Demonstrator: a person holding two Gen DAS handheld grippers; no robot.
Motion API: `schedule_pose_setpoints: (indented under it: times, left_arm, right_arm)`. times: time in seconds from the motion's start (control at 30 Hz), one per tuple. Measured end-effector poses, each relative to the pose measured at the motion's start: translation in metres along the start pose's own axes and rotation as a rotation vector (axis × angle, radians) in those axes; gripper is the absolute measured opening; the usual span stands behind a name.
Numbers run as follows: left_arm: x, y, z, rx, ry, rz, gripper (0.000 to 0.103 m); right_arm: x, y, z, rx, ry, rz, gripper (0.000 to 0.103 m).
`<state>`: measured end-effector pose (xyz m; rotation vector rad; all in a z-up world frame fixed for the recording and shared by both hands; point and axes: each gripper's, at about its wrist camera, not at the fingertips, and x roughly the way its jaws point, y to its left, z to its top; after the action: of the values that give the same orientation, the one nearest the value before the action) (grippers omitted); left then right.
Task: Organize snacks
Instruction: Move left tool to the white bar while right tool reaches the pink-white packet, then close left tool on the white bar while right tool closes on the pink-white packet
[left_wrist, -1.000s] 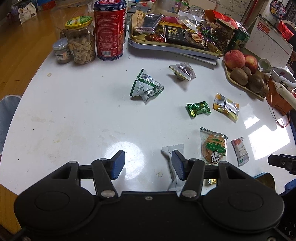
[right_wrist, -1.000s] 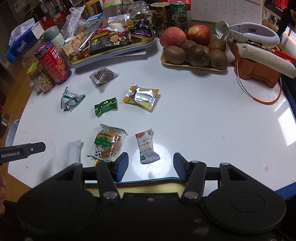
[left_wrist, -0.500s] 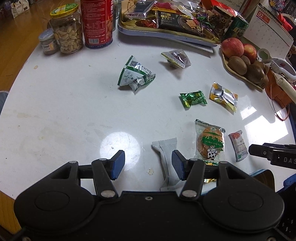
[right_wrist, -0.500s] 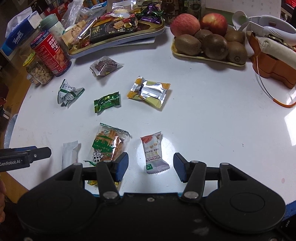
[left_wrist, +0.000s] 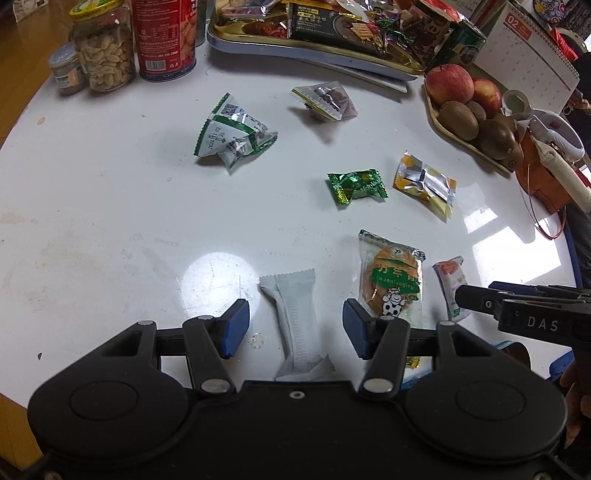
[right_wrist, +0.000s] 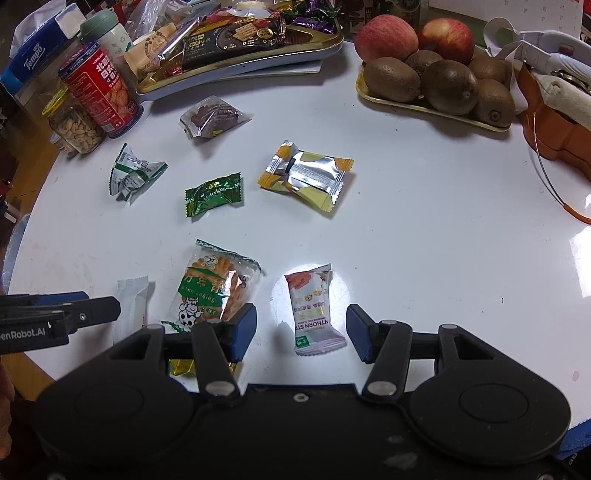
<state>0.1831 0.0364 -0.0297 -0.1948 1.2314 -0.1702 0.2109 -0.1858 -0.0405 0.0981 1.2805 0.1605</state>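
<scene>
Snacks lie scattered over the round white counter (left_wrist: 92, 206), w/ both claws hanging low near its front edge. Left claw (left_wrist: 295, 328) is open, blue pads apart, straddling a long plain white wrapped bar (left_wrist: 295, 317) that lies flat btwn them; neither pad touches it. Right claw (right_wrist: 301, 332) is likewise open, about half spread, w/ a small white-and-red sachet (right_wrist: 314, 310) flat on the counter btwn its pads, not gripped. Just beside the sachet, on the side toward the left claw, sits a clear packet of orange crackers w/ a green label and cartoon cow (right_wrist: 214, 291); the right claw's nearer pad overlaps its corner in view, contact can't be told. Further back: dark green foil candy (right_wrist: 214, 194), silver-and-yellow foil pack (right_wrist: 306, 175), crumpled green-and-white packet (right_wrist: 133, 173), clear packet w/ brown pieces (right_wrist: 212, 116). At the far edge, a gold rectangular tray (right_wrist: 236, 70) piled w/ wrapped snacks, a red tin can (right_wrist: 99, 96) next to a glass jar of peanuts (right_wrist: 75, 123), and a shallow tray of apples and kiwis (right_wrist: 436, 107).
</scene>
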Motion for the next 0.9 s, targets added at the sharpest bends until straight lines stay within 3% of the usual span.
schedule_pose_setpoints:
  times: [0.9]
  left_arm:
    - [0.021, -0.016, -0.002, 0.016, 0.009, 0.093, 0.06]
  right_arm:
    - [0.015, -0.001, 0.002, -0.012, 0.025, 0.016, 0.057]
